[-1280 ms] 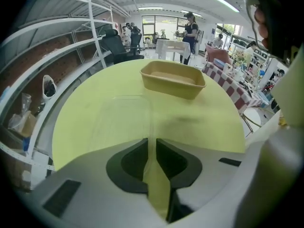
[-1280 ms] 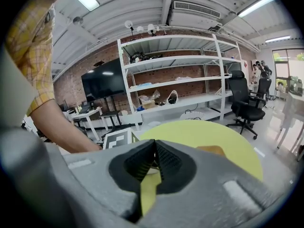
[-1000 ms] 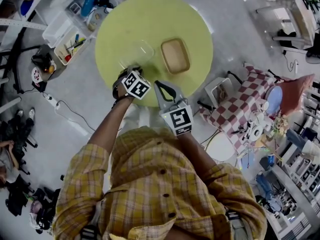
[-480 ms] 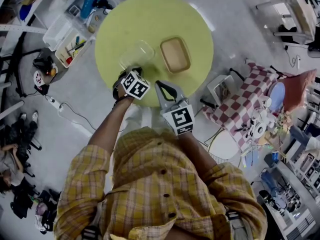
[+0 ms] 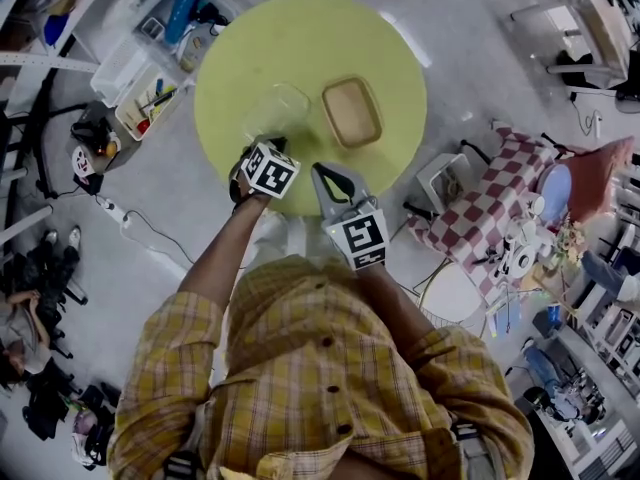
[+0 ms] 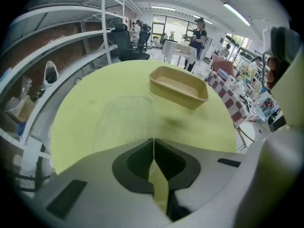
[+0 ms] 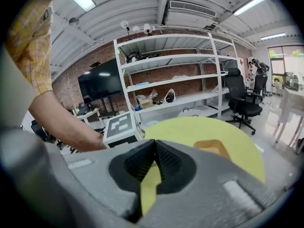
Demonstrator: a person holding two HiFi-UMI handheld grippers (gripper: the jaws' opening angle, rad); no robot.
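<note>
Clear empty container (image 6: 124, 122) sits before closed left gripper (image 6: 153, 141), tan tray (image 6: 179, 85) beyond.

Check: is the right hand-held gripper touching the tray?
Apart. The head view shows bare yellow table between the right hand-held gripper and the tray; its jaws are shut on nothing.

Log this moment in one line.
left gripper: shut, empty, near clear container | right gripper: shut, empty | tan tray: on table
</note>
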